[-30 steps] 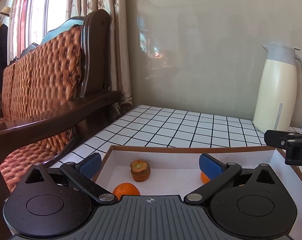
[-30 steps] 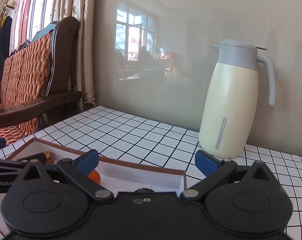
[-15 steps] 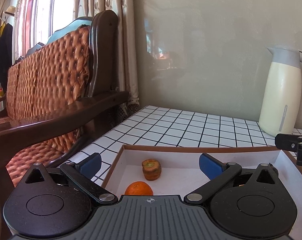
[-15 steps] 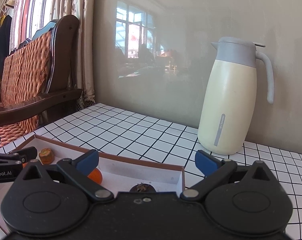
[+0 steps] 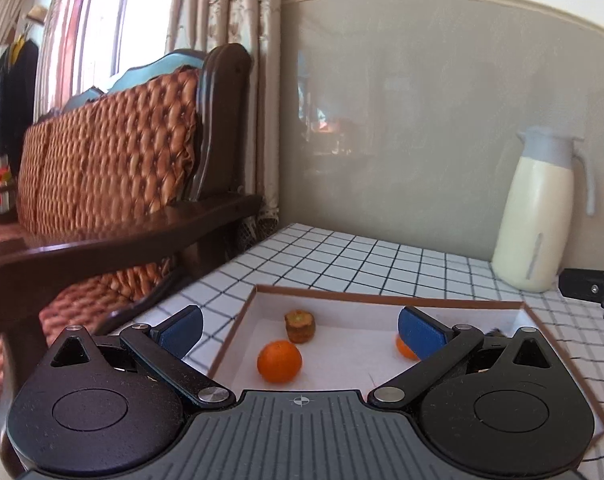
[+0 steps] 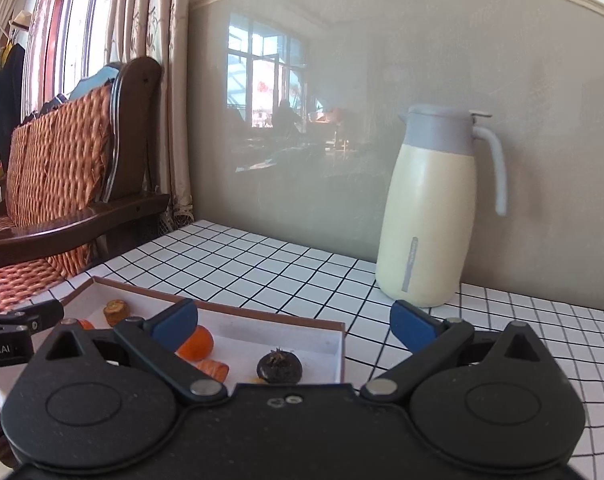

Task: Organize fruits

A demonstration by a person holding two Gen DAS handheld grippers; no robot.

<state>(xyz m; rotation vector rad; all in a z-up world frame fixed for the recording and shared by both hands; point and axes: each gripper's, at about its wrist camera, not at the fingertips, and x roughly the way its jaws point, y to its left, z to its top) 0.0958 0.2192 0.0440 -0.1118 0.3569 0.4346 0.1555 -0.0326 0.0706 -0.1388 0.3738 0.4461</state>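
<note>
A shallow white box with a brown rim [image 5: 382, 298] lies on the checked table. Inside it rest a whole orange [image 5: 279, 361], a brown cut fruit piece with a greenish top [image 5: 299, 325] and a second orange [image 5: 405, 348] partly behind my left finger. My left gripper [image 5: 300, 328] hovers open above the box's near side, holding nothing. In the right wrist view the box [image 6: 277, 315] also holds a dark round fruit [image 6: 279, 367], an orange [image 6: 197, 343] and an orange slice [image 6: 213, 368]. My right gripper [image 6: 295, 320] is open over the box's right end.
A cream jug with a grey lid and handle [image 6: 430, 216] stands on the checked tablecloth [image 6: 261, 256] at the back right, near the grey wall. A wooden sofa with woven orange cushions [image 5: 113, 176] borders the table's left edge. Curtains hang behind it.
Both grippers have pulled back and risen, so more of the box and fruit shows. The dark fruit and orange slice have come into the right wrist view. Both grippers stay open.
</note>
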